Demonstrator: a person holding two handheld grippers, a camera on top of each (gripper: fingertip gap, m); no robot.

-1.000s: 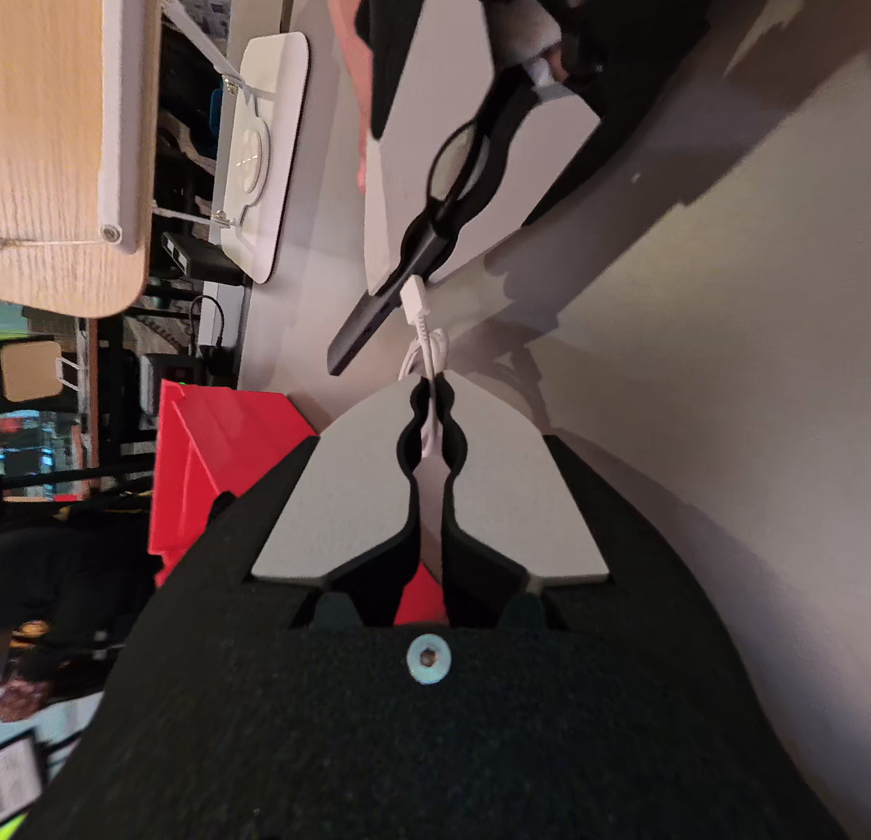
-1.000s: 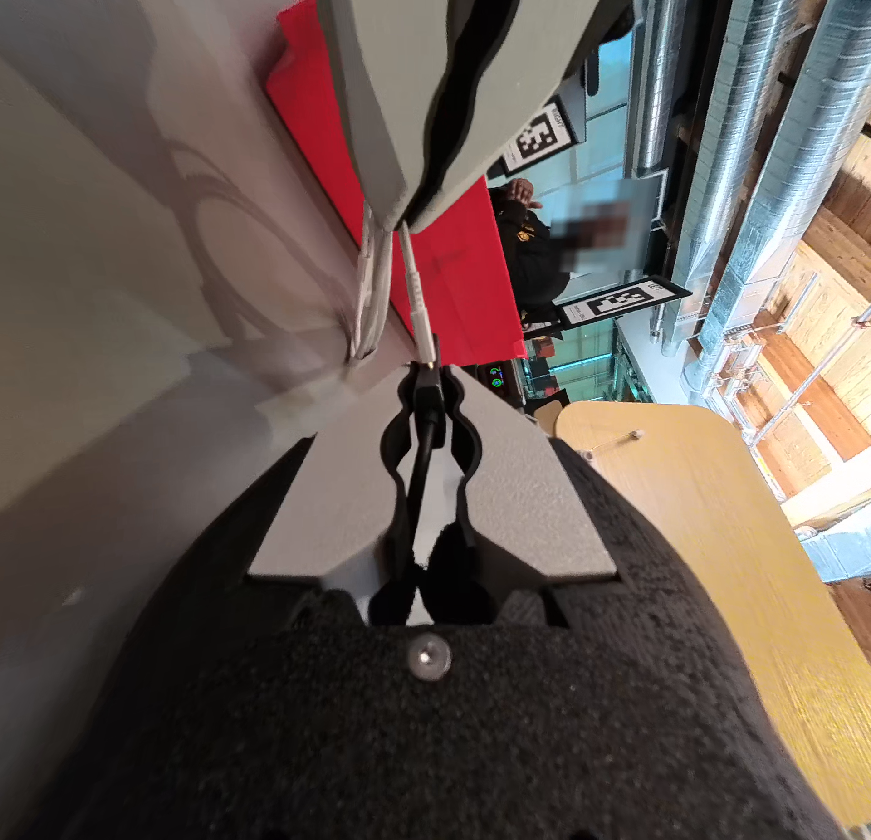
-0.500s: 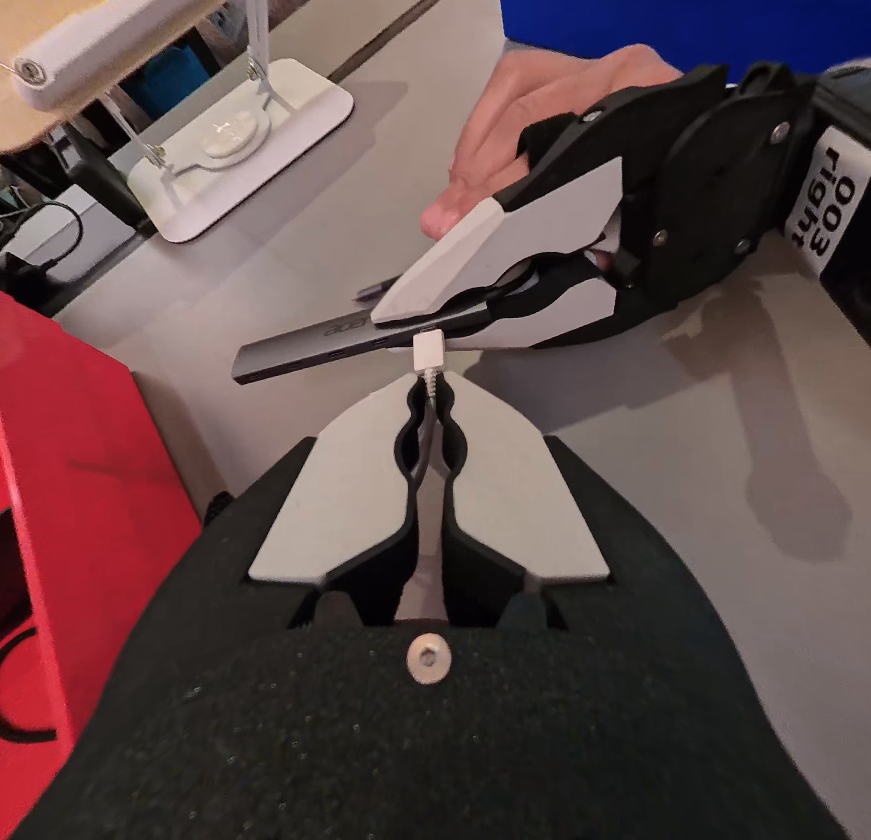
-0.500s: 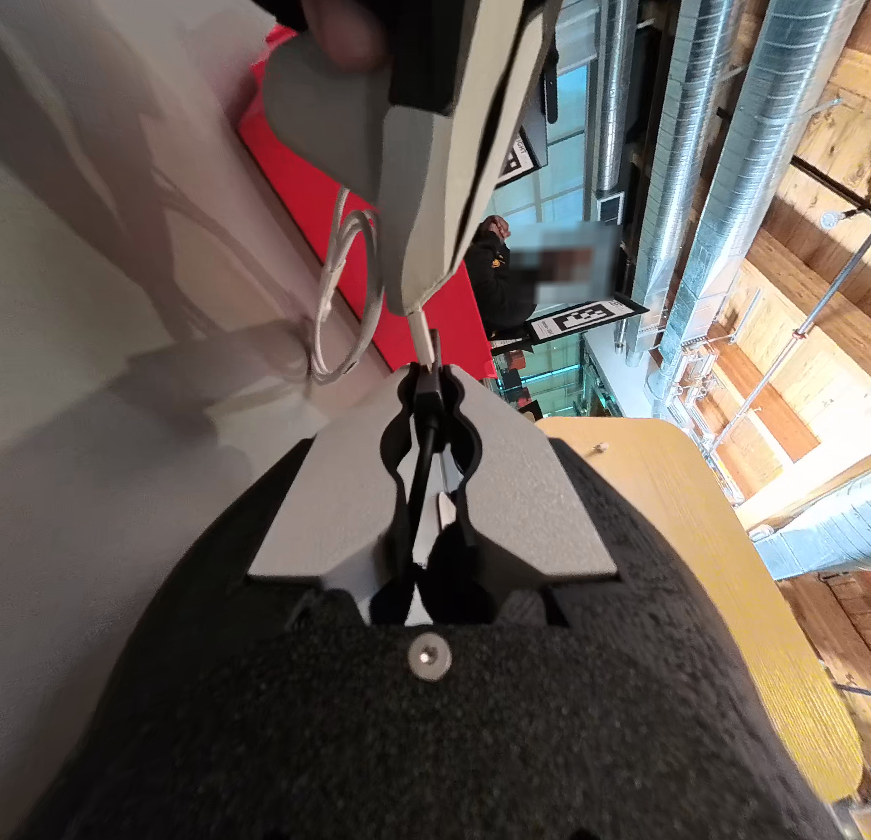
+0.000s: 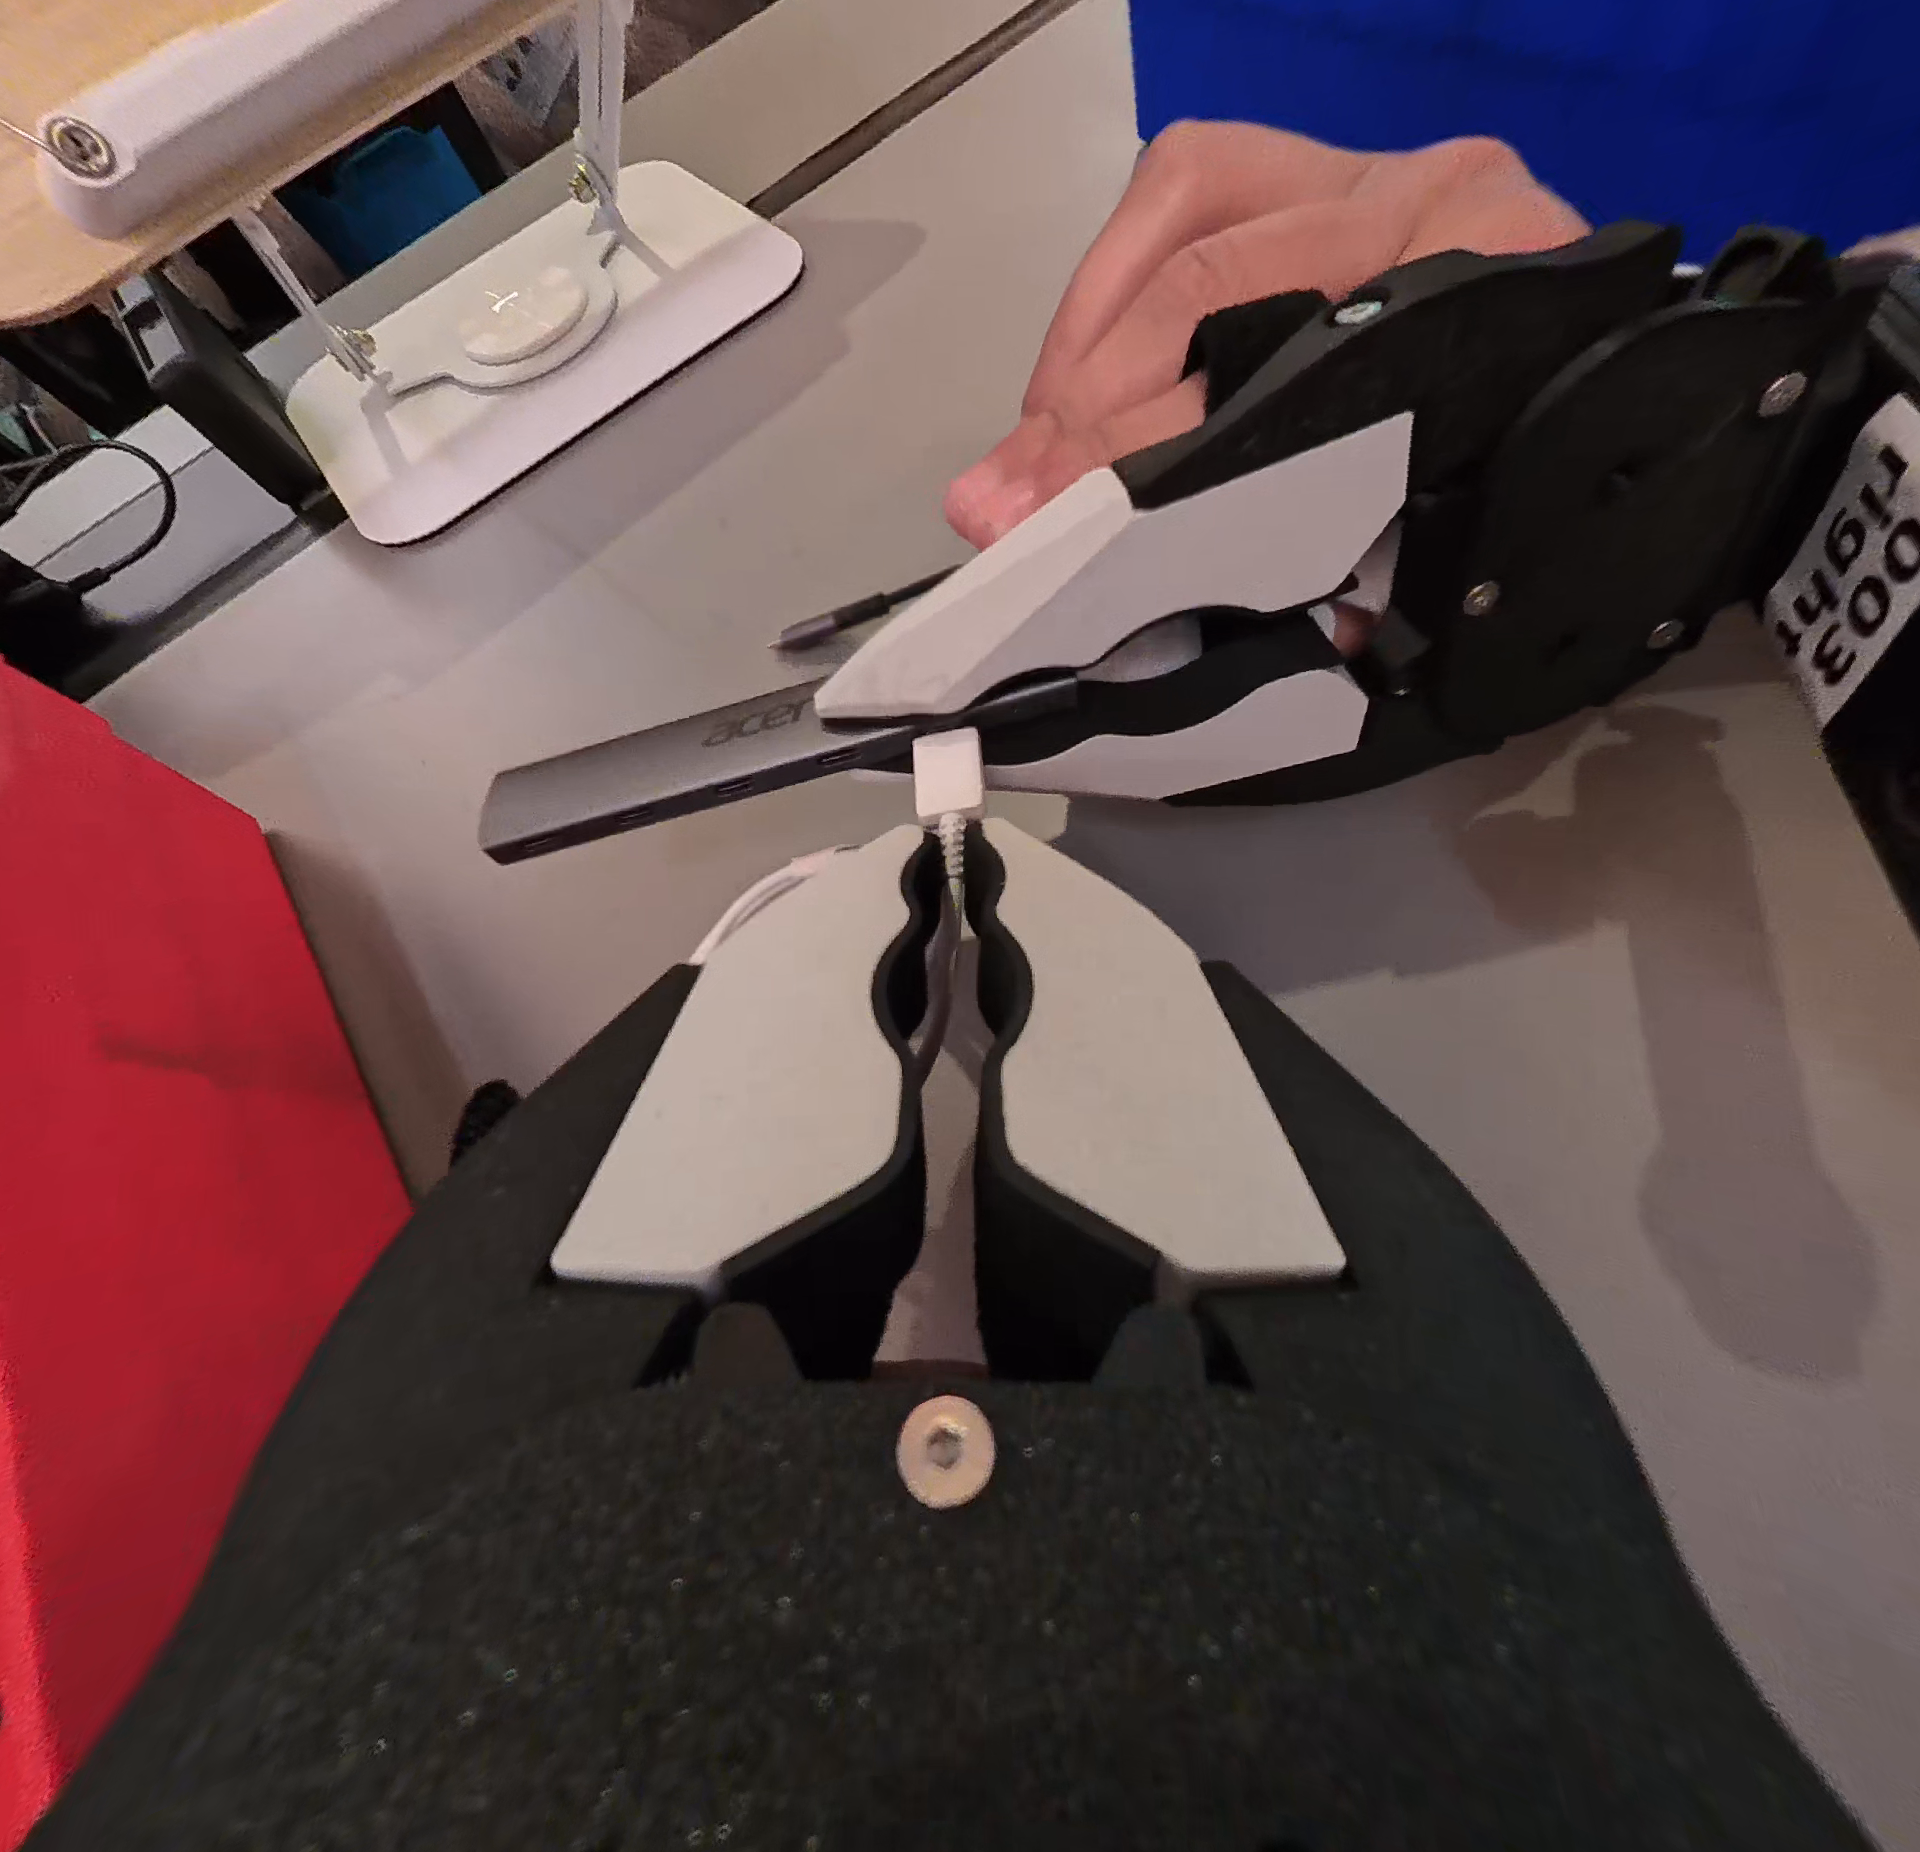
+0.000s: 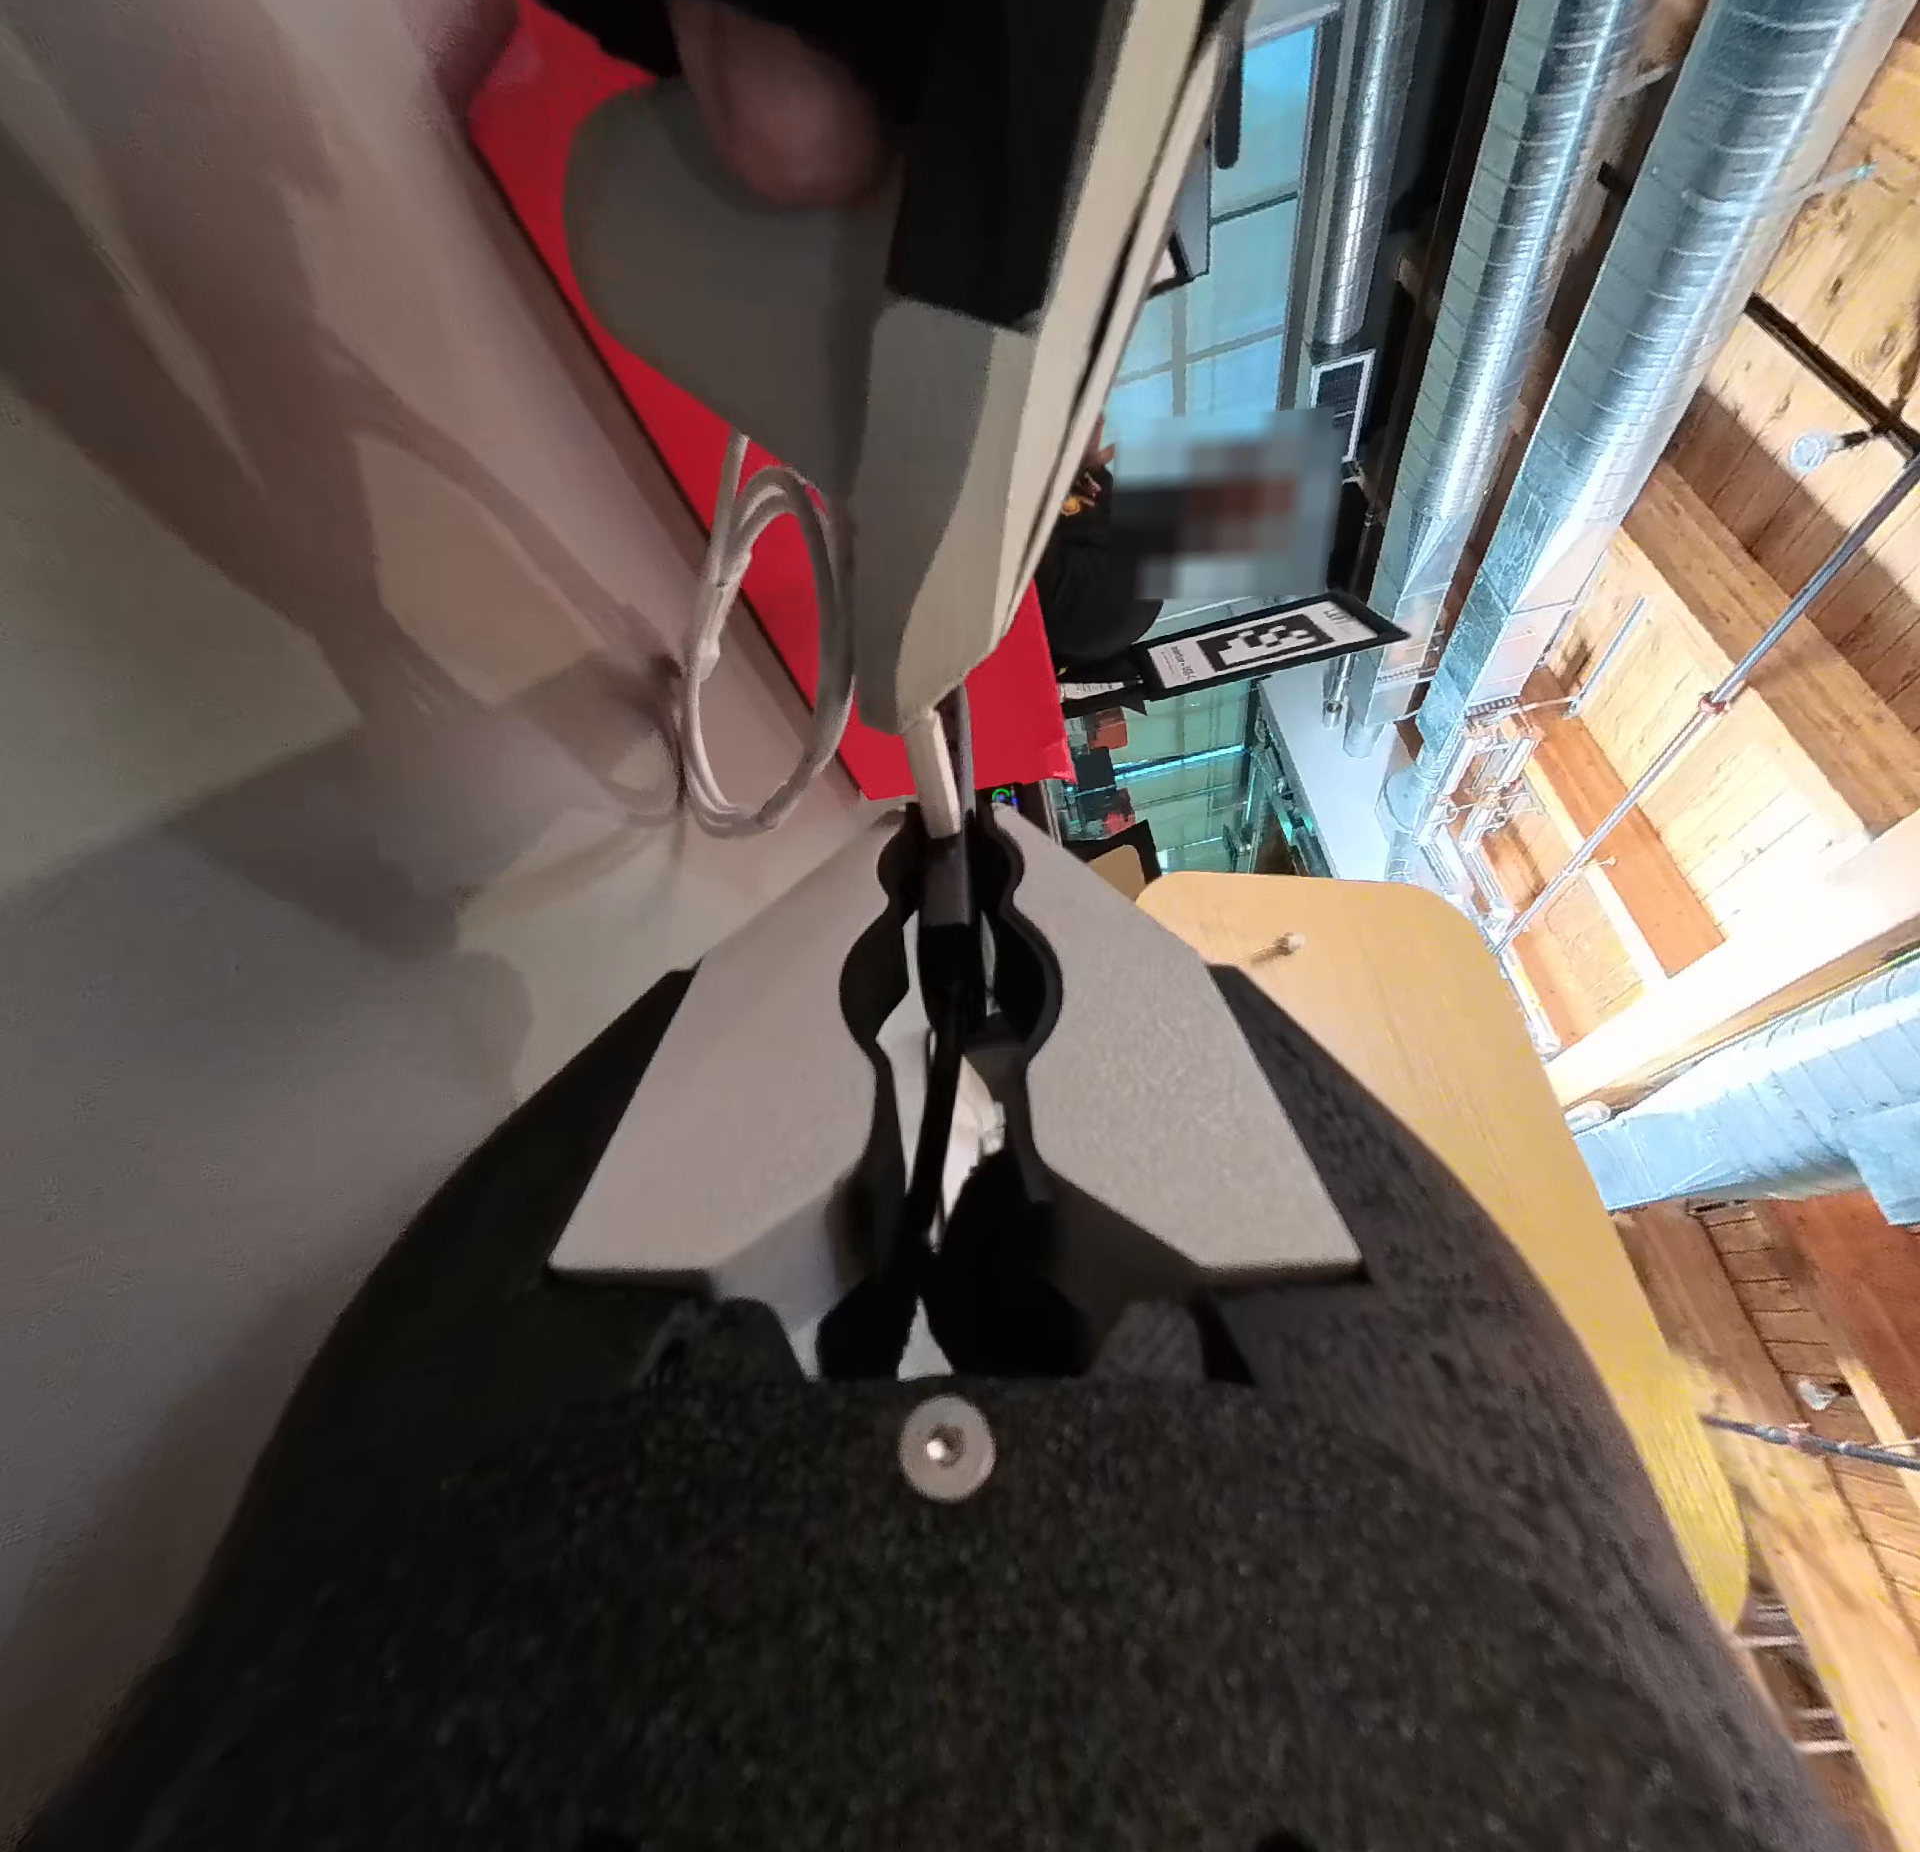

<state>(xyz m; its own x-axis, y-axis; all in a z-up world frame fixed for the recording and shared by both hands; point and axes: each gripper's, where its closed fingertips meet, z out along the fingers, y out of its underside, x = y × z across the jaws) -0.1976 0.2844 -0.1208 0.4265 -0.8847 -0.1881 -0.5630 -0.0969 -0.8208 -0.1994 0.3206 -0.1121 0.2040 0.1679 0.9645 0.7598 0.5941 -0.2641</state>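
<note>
My left gripper (image 5: 951, 846) is shut on a white cable just behind its white plug (image 5: 948, 776). The plug sits against the side ports of a slim grey USB hub (image 5: 665, 763). My right gripper (image 5: 847, 727) comes in from the right and is shut on the hub's near end, holding it flat just above the grey table (image 5: 1558, 971). In the right wrist view the right gripper (image 6: 951, 828) clamps the dark hub (image 6: 951, 898) edge-on. The white plug (image 6: 935, 776) meets it from the left gripper (image 6: 914, 706) above. The slack cable (image 6: 758, 659) hangs in a loop.
A red box (image 5: 125, 971) stands close on the left. A white desk lamp base (image 5: 540, 327) sits at the back left, under a wooden tabletop (image 5: 156, 15). The hub's own dark lead (image 5: 842, 623) trails behind it. A person's hand (image 5: 1195, 275) holds the right gripper. Only a small space, under 4 cm, lies between the two pairs of fingers.
My left gripper has rolled from sideways to level, still holding the cable. The plug has stayed at the hub's side and both grippers have come a little closer together.
</note>
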